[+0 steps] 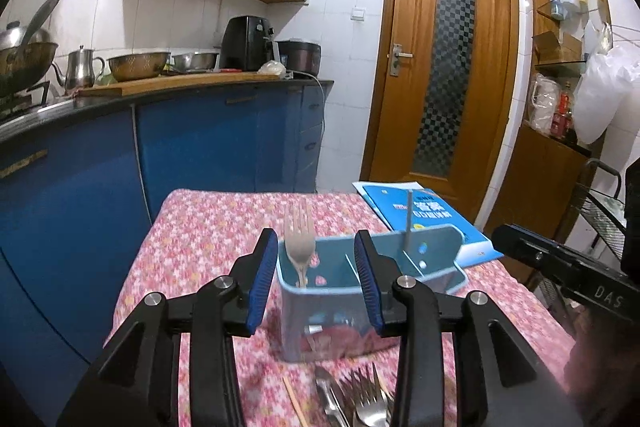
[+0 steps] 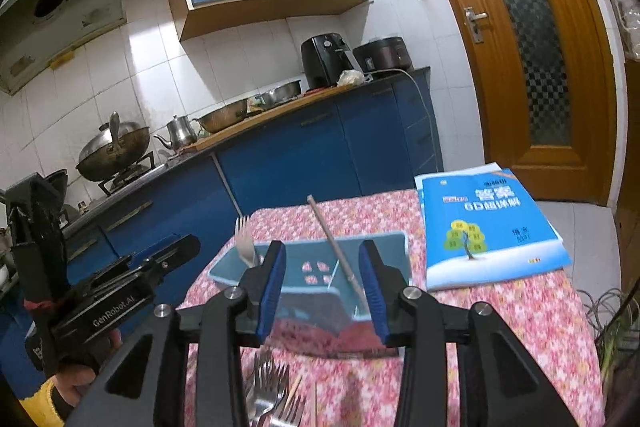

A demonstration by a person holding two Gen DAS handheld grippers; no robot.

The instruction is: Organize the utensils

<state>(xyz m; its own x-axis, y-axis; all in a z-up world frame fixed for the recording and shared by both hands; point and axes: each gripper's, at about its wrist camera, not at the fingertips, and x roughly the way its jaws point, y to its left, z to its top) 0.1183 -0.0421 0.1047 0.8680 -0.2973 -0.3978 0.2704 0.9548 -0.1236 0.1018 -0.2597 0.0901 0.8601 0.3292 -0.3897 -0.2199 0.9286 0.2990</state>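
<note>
- table [image 1: 208, 227], pink floral cloth.
- book [image 2: 492, 227] at 2 o'clock.
- blue caddy [image 1: 372, 275] at centre: 1 fork [image 1: 299, 243] upright at its 9 o'clock, 1 chopstick [image 2: 336, 247] at 3.
- left gripper [image 1: 316, 283], right gripper [image 2: 323, 287]: both spread, empty.
- forks [image 2: 272, 391] at 6 o'clock.

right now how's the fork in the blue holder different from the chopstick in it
The fork stands in the left compartment of the blue holder, tines up; the chopstick stands in the right one. The fork is broad and pronged at its top; the chopstick is a thin plain rod. In the right wrist view the chopstick leans far over, while the fork stays nearer upright. Both stand free, with neither gripper touching them.
</note>
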